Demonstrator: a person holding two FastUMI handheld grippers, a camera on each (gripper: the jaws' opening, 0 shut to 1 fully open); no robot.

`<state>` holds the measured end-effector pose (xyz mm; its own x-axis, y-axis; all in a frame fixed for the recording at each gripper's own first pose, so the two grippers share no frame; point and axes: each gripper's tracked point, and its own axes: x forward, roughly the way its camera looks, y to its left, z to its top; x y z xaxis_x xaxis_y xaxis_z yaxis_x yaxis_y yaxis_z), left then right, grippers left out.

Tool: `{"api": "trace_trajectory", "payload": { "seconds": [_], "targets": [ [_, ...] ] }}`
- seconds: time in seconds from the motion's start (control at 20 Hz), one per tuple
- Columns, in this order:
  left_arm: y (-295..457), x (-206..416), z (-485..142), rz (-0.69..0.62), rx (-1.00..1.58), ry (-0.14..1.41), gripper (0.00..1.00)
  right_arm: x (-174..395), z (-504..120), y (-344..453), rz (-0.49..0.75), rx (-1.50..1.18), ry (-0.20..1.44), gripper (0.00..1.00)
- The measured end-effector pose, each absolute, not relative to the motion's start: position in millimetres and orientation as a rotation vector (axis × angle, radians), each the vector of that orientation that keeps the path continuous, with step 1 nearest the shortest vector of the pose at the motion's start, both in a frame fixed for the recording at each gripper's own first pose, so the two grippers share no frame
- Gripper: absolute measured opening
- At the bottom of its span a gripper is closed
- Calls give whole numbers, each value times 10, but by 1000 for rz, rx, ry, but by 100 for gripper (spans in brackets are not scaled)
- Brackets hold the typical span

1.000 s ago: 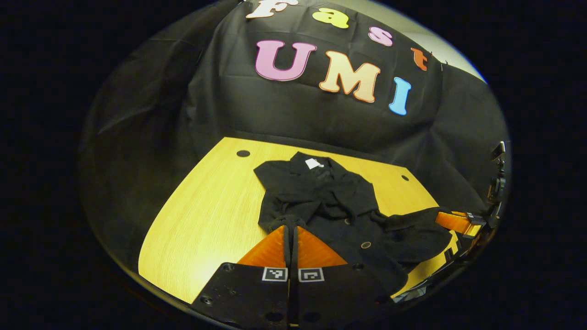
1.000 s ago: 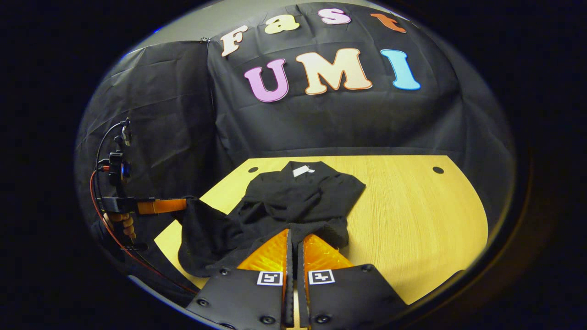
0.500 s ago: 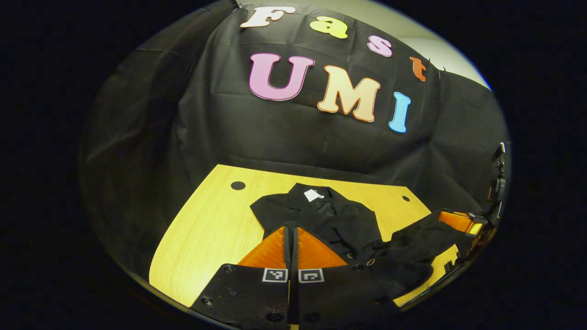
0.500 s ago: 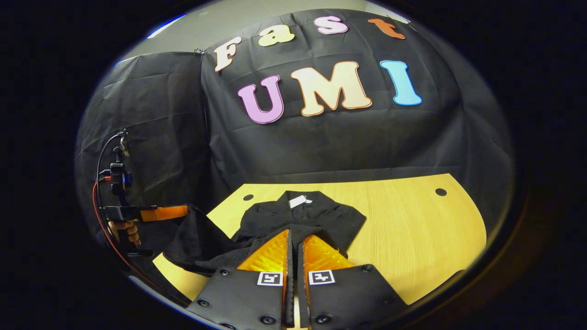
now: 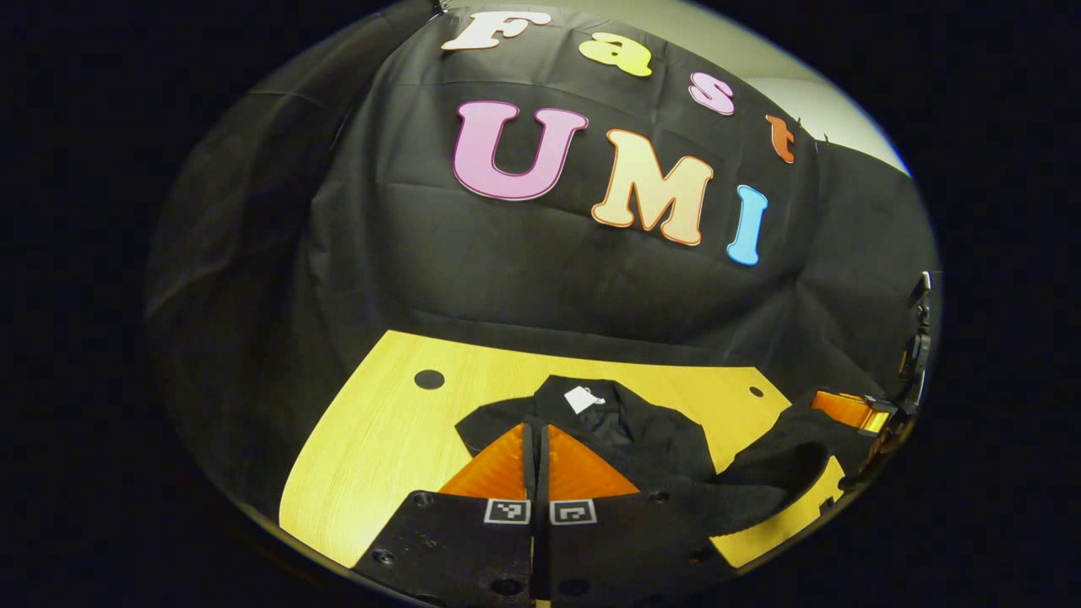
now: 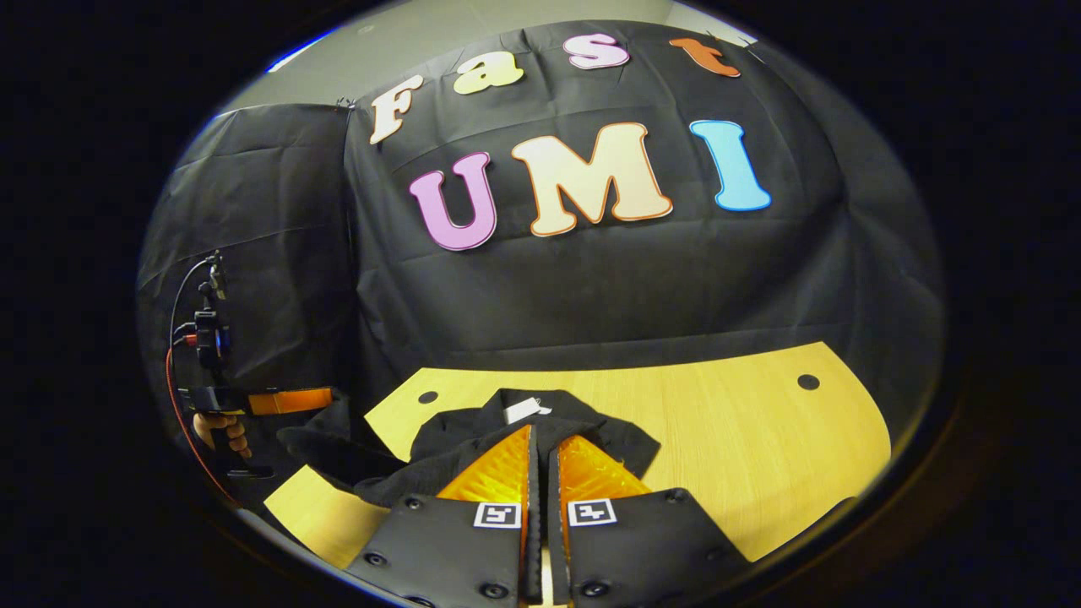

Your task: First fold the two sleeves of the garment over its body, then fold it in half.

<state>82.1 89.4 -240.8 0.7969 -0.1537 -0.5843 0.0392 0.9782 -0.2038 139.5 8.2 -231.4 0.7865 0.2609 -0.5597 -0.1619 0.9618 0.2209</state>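
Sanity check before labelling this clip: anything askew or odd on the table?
Nothing damaged. The black garment lies rumpled on the wooden table, its near edge lifted by the left gripper and right gripper, both shut on cloth. That fits a half-fold underway.

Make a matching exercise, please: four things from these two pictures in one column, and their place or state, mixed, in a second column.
1. black garment
2. white tag
3. wooden table
4. left hand-held gripper

a. shut, with cloth between its fingers
b. at the garment's collar
c. has dark round holes near its far edge
d. near hem lifted above the table

Pairs: 1-d, 2-b, 3-c, 4-a
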Motion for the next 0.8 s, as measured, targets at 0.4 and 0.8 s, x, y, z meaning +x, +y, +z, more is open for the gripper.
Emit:
{"api": "trace_trajectory", "payload": {
  "seconds": [0.4,0.8],
  "targets": [
    [962,1337,-2621,-128,-165,635,0,1969,-2480,-98,150,164,622,6],
    [1289,1582,-3036,-46,-77,687,0,2288,-2849,-261,32,156,704,6]
  ]
}}
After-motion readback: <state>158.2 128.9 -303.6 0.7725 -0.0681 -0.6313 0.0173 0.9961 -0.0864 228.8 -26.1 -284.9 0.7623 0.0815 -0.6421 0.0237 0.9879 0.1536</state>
